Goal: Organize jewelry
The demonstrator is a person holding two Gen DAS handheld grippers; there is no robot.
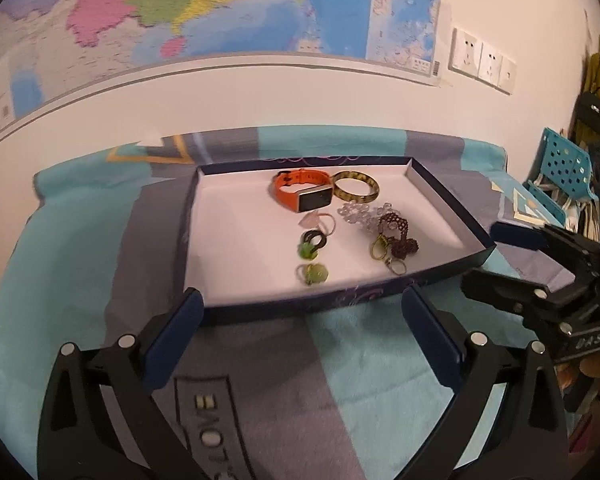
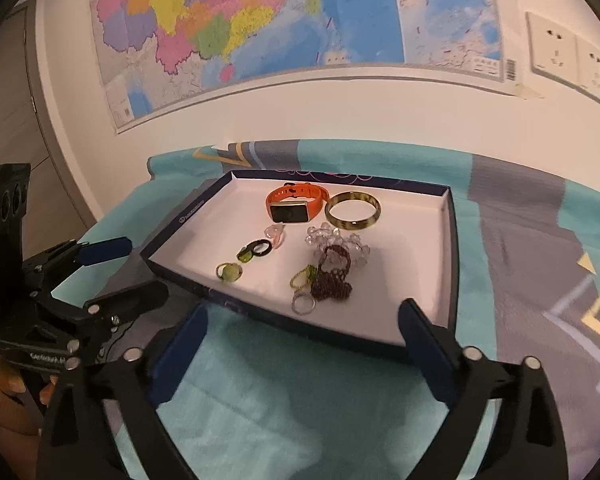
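A map (image 1: pixel 180 8) hangs on the white wall behind a table covered with a teal and grey cloth (image 1: pixel 340 380). On the cloth lies a shallow box (image 1: pixel 236 240) with a white inside. In it, at the far side, an orange watch (image 1: pixel 302 194) lies just beside a bangle (image 1: pixel 356 192). Nearer are rings (image 1: pixel 312 274), clear beads (image 1: pixel 358 214) and a dark bead bracelet (image 1: pixel 396 232). The left gripper (image 1: pixel 300 312) and the right gripper (image 2: pixel 304 324) both hover at the near edge of the box, fingers wide apart, holding nothing.
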